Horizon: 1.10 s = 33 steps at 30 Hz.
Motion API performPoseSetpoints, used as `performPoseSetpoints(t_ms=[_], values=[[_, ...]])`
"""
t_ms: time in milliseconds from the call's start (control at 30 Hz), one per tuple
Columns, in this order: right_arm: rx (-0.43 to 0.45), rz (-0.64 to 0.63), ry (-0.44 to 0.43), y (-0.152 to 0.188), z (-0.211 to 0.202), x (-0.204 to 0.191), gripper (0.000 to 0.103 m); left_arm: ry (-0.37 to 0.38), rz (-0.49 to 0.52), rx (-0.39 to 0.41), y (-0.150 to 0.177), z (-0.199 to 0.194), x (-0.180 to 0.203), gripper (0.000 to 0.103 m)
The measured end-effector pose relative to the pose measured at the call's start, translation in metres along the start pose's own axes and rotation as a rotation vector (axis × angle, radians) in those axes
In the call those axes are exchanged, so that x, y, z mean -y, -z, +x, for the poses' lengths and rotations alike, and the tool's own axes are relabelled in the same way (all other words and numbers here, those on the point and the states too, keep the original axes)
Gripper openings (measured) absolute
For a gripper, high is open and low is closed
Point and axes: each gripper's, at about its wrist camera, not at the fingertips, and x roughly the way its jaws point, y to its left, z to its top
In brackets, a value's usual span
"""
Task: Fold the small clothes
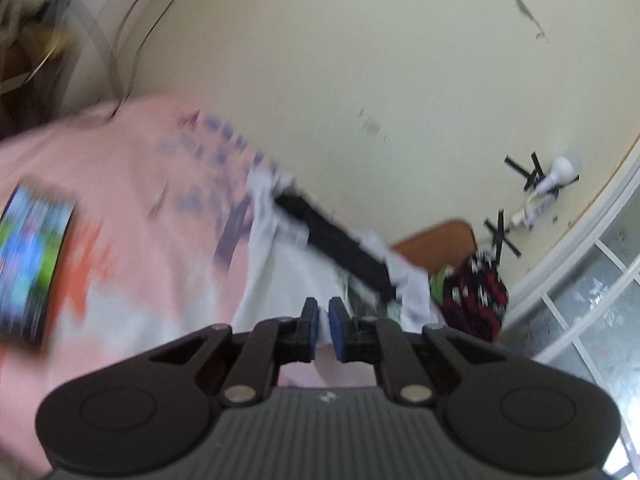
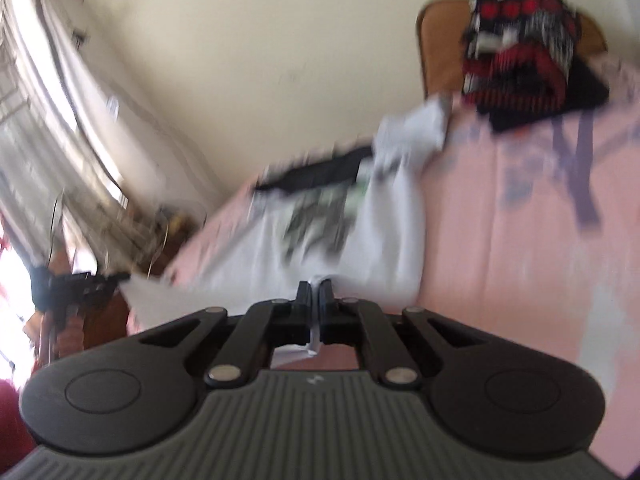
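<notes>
The right gripper [image 2: 314, 294] is clamped on the near edge of a small white garment [image 2: 384, 236], with a fold of white cloth pinched between its jaws and hanging out below them. The left gripper [image 1: 323, 322] has its blue-padded jaws drawn close, with only a narrow gap between them; white cloth lies directly ahead of the jaws, but blur prevents confirming that any is caught between the pads. The white garment stretches away from both grippers across a pink bedsheet [image 2: 520, 260] printed with purple and orange patterns. It carries a dark printed design [image 2: 320, 220] at its middle and a black band [image 1: 336, 240] along its far end. In the right wrist view, the left gripper [image 2: 76, 286] appears at the far left of the frame, at one corner of the white cloth. A black, red and white patterned garment [image 2: 524, 60] lies beyond on the far side of the bed, against a brown chair back [image 2: 436, 48]. A phone [image 1: 32, 256] with a lit, colourful screen rests on the sheet to the left. A white bulb fitting [image 1: 560, 170] is taped to the cream wall [image 1: 400, 60] with black strips. Both views are heavily motion-blurred.
</notes>
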Motion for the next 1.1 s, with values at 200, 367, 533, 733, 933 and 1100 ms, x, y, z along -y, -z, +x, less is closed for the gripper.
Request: performPoseSetpoints(t_ms=[200, 367, 533, 733, 933, 1100], values=[[0.105, 0.001, 0.129, -0.091, 0.081, 0.028, 0.011, -0.189, 0.038, 0.054, -0.077, 0.132, 0.027, 0.061], [0.019, -0.087, 0.344, -0.09, 0.127, 0.04, 0.043, -0.242, 0.054, -0.018, -0.056, 0.154, 0.003, 0.086], [-0.041, -0.106, 0.295, -0.049, 0.108, 0.042, 0.059, -0.257, 0.054, -0.107, -0.026, 0.17, -0.022, 0.071], [-0.126, -0.153, 0.4, -0.035, 0.13, 0.046, 0.006, -0.339, 0.239, -0.249, -0.009, 0.191, -0.015, 0.006], [-0.16, -0.183, 0.389, -0.06, 0.115, 0.044, 0.03, -0.407, 0.308, -0.181, -0.044, 0.164, 0.006, 0.049], [-0.053, -0.267, 0.297, -0.13, 0.118, 0.017, 0.048, -0.352, 0.379, -0.042, -0.114, 0.193, 0.06, 0.058]])
